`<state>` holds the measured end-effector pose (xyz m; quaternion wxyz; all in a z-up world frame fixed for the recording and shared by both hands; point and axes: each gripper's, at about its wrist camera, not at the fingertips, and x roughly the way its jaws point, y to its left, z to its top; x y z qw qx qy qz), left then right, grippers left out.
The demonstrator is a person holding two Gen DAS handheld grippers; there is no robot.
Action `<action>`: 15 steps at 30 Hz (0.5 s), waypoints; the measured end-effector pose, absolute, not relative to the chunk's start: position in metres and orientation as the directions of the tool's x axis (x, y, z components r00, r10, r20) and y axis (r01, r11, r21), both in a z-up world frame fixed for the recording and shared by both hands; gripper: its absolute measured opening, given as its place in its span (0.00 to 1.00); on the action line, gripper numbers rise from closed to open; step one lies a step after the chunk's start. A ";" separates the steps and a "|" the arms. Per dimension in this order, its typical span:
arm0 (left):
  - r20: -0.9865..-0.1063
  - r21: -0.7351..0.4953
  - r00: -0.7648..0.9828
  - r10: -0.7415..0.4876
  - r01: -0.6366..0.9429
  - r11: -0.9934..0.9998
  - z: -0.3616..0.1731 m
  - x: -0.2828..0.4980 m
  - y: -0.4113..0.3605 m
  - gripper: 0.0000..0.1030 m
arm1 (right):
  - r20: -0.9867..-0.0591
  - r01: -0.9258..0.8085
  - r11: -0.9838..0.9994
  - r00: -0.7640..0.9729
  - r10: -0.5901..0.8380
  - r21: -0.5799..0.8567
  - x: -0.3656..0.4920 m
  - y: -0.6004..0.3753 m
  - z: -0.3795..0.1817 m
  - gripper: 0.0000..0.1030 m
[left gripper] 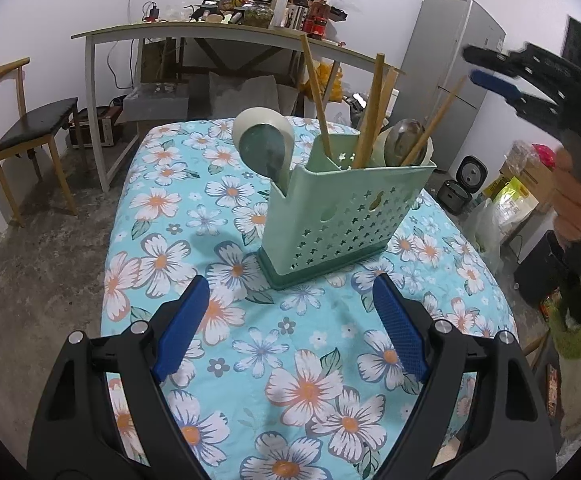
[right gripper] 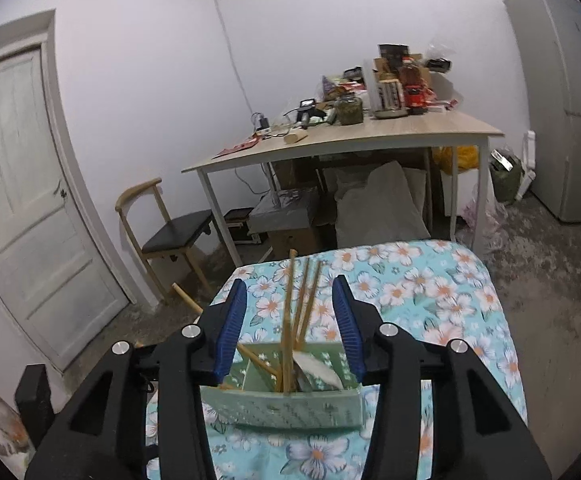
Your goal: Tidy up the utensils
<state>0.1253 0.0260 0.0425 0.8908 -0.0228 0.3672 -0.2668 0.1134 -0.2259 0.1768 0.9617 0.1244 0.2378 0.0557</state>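
Chopsticks (left gripper: 374, 110) and spoons (left gripper: 264, 146) stood sorted in the green caddy (left gripper: 346, 216) on my floral table (left gripper: 218, 208); both my left gripper (left gripper: 286, 324) and right gripper (right gripper: 290, 320) hung released, empty. Little seemingly remained beyond withdrawing.

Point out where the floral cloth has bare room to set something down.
Free: the cloth between the left claw and the green caddy, and the strip left of it. Crowded: the caddy itself, packed with chopsticks and spoons.
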 end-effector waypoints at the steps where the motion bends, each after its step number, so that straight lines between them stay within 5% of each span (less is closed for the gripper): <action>1: -0.642 -0.237 0.586 -0.495 0.461 0.855 0.042 0.125 0.025 0.78 | -0.444 -0.041 0.960 0.880 0.166 0.277 0.108 -0.229 0.174 0.46; 15: -0.640 -0.225 0.569 -0.516 0.504 0.834 0.036 0.120 0.005 0.81 | -0.612 0.110 0.954 0.786 0.089 0.280 0.032 -0.230 0.086 0.55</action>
